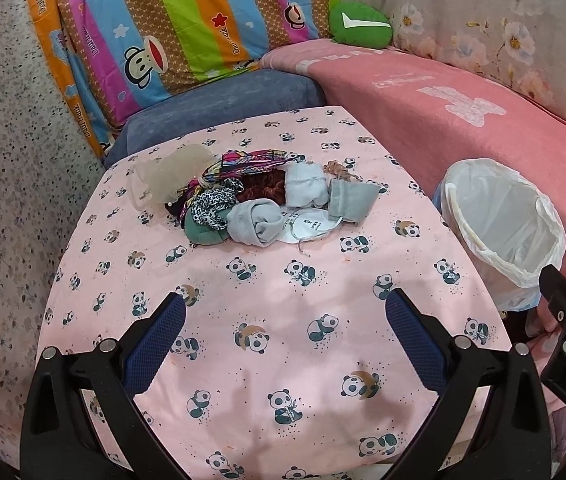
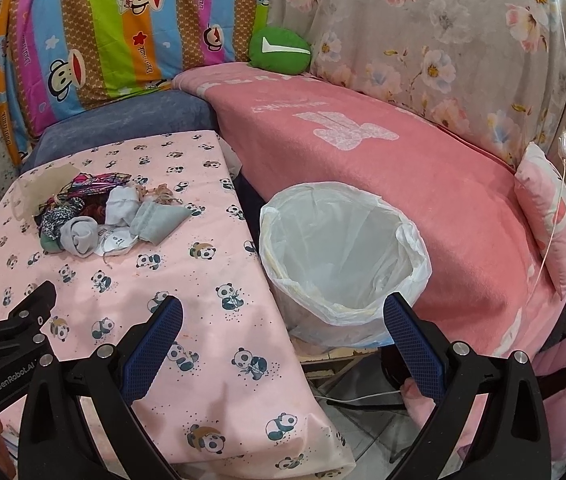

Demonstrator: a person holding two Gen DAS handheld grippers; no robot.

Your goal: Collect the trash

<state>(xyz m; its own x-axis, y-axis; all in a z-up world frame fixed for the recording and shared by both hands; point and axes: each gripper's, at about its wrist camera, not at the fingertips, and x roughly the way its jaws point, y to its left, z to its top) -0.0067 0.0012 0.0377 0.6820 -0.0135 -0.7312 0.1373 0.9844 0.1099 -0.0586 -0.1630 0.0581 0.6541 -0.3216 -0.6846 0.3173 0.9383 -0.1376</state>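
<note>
Trash pile (image 1: 259, 204) sits at your left gripper's (image 1: 285, 306) twelve o'clock, bin (image 2: 343, 256) at your right gripper's (image 2: 283, 308), both spread wide, empty.

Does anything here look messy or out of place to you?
Yes: a jumbled pile of socks, fabric scraps and a face mask sits heaped on the panda tablecloth. The lined bin beside the table stands upright and looks nearly empty. Nothing looks spilled or broken.

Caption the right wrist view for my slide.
Open right gripper hovers above lined bin beside panda-cloth table.
</note>
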